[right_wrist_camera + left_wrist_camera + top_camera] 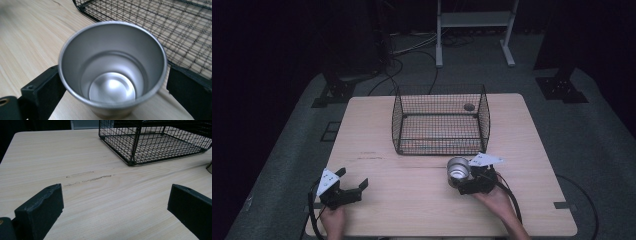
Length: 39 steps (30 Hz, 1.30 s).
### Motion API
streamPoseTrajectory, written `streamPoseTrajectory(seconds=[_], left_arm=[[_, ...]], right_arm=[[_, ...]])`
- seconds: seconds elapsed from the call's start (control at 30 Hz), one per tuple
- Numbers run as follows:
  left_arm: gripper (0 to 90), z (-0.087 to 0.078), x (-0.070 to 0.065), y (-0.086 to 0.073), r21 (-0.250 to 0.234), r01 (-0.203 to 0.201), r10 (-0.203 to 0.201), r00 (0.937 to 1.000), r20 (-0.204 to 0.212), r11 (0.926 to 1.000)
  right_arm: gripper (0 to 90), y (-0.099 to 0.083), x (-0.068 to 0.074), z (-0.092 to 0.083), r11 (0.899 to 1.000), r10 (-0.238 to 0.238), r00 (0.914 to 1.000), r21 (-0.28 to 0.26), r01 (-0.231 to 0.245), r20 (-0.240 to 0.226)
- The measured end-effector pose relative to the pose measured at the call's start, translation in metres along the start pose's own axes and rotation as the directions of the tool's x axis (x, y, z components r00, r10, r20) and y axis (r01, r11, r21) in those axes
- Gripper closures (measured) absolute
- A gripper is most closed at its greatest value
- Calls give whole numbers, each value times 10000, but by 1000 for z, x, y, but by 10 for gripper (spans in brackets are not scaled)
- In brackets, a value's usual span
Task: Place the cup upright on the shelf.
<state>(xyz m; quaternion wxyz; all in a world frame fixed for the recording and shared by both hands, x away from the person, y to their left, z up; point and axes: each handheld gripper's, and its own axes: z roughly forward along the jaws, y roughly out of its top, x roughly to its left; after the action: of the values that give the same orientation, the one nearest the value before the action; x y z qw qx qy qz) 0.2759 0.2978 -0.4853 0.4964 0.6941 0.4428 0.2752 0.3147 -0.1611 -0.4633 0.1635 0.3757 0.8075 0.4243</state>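
Metal cup (112,72) sits between the right gripper (474,181) jaws, pinched on both sides, just near of the wire basket (440,122). Its bottom edge is cut off in the right gripper view. No writing shows on it. The left gripper (343,190) is spread wide over the bare table (412,200).

No legible text or labels.

Cup (209,167) cut off at frame edge
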Motion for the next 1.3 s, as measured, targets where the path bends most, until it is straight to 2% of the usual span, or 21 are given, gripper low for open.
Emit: streamPoseTrajectory(seconds=[0.07,0.1,0.2,0.23,0.8,0.93,1.07,1.13,1.27,1.3], left_arm=[[0,0,0,0,-2,1,-1,10000,4,10000],[0,0,0,0,-13,-14,14,10000,1,10000],[0,0,0,0,-21,-25,25,10000,3,10000],[0,0,0,0,-23,-28,28,10000,5,10000],[0,0,0,0,-17,-24,24,10000,7,10000],[0,0,0,0,-18,-20,20,10000,7,10000],[0,0,0,0,-17,-24,24,10000,10,10000],[0,0,0,0,-20,-23,23,10000,9,10000],[0,0,0,0,-21,-17,17,10000,10,10000],[0,0,0,0,-31,-19,19,10000,11,10000]], right_arm=[[26,5,2,1,9999,-164,9999,36,164,6],[65,8,3,3,9997,-243,9997,-17,243,-2],[89,9,3,5,9993,-340,9994,172,340,-6],[128,9,3,6,9992,-364,9993,174,365,-54],[137,16,6,-2,9988,-466,9987,158,463,184],[137,21,8,-8,9985,-539,9985,40,538,90],[137,29,7,-14,9995,-320,9994,-40,320,-137],[137,37,6,-18,9997,-174,9991,-148,168,-399],[137,46,7,-22,9991,-342,9986,-250,332,-412],[138,52,7,-25,9990,-310,9979,-344,291,-570]])
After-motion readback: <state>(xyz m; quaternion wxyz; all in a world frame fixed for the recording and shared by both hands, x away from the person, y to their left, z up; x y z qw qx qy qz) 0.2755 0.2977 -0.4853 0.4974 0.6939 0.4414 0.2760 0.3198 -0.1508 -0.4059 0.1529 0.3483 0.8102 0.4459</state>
